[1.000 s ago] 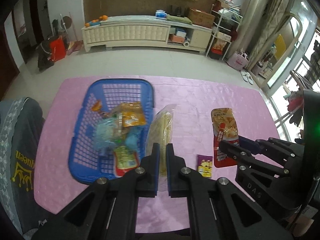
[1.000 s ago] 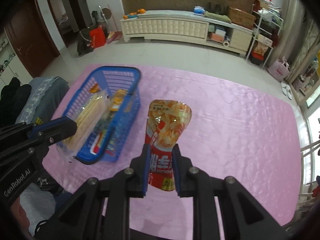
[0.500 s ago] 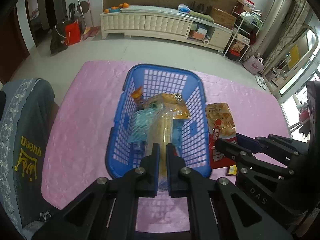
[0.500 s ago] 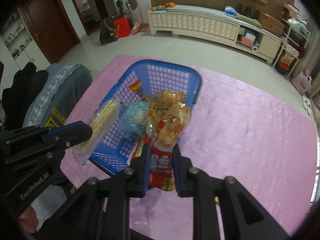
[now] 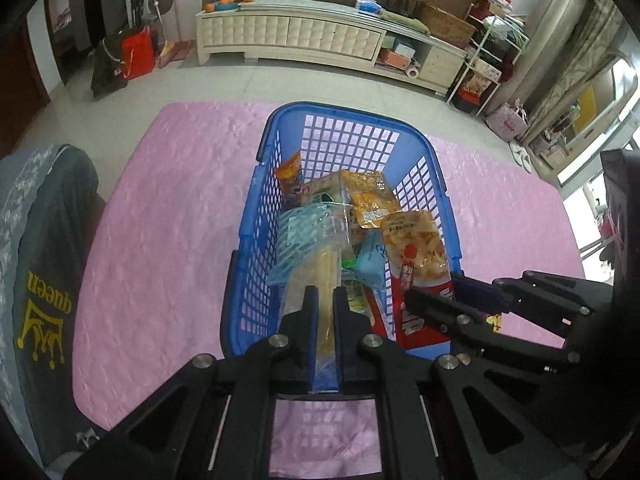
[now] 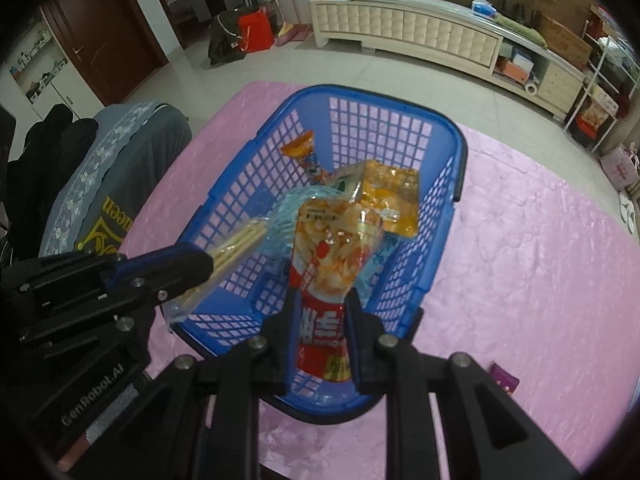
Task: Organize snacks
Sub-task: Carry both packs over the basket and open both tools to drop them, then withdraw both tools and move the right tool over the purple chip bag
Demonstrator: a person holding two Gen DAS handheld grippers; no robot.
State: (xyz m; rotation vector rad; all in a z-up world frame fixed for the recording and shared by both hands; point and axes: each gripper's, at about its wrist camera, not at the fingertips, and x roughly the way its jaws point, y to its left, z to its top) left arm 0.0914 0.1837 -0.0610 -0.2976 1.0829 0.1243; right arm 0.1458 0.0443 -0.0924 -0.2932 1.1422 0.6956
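Note:
A blue plastic basket (image 5: 344, 114) stands on the pink tablecloth and holds several snack packets. My left gripper (image 5: 325, 292) is shut on a clear bag of pale yellow sticks (image 5: 332, 260), which hangs over the basket's near end. My right gripper (image 6: 322, 300) is shut on the red bottom of an orange-and-red snack pouch (image 6: 336, 240), held upright above the basket's near right part. In the right wrist view the left gripper (image 6: 204, 260) and the stick bag (image 6: 240, 240) cross the basket rim (image 6: 376, 94) from the left. In the left wrist view the right gripper (image 5: 432, 286) grips the pouch (image 5: 416, 240).
An orange packet (image 5: 372, 200) and a light blue packet (image 5: 296, 232) lie inside the basket. A small purple packet (image 6: 505, 378) lies on the cloth at the right. A chair draped in grey fabric (image 5: 36, 260) stands at the table's left edge.
Both grippers carried their bags leftward from above the bare cloth to over the basket and sank lower. Both stayed shut.

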